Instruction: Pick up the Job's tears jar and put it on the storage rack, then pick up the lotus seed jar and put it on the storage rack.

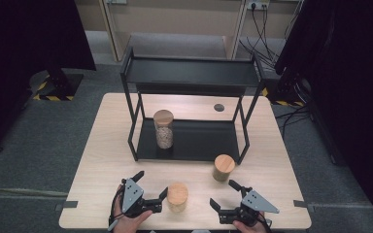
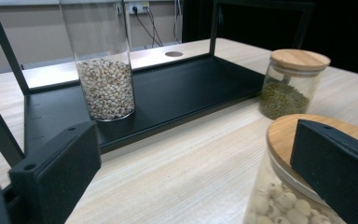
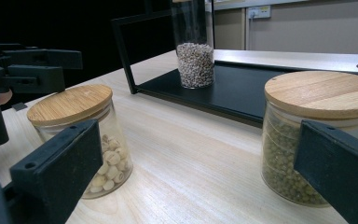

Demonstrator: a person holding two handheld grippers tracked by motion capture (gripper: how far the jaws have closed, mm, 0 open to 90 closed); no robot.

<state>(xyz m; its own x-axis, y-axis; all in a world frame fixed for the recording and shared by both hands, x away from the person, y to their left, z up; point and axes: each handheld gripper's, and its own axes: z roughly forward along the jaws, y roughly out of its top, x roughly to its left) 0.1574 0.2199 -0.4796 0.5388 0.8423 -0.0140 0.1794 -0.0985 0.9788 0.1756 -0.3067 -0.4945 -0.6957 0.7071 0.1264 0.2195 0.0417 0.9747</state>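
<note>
High view: both tongs (image 1: pixel 150 184) (image 1: pixel 224 192) low, splayed.

A two-tier rack (image 1: pixel 192 141) is standing at the back of the table (image 1: pixel 102 160), with a tall jar (image 1: pixel 163 129) sitting on the left of its lower shelf. Two short jars are resting on the table in front of the rack: one (image 1: pixel 177 196) near the front edge, the other (image 1: pixel 223 167) to its right, closer to the rack's right front leg.
</note>
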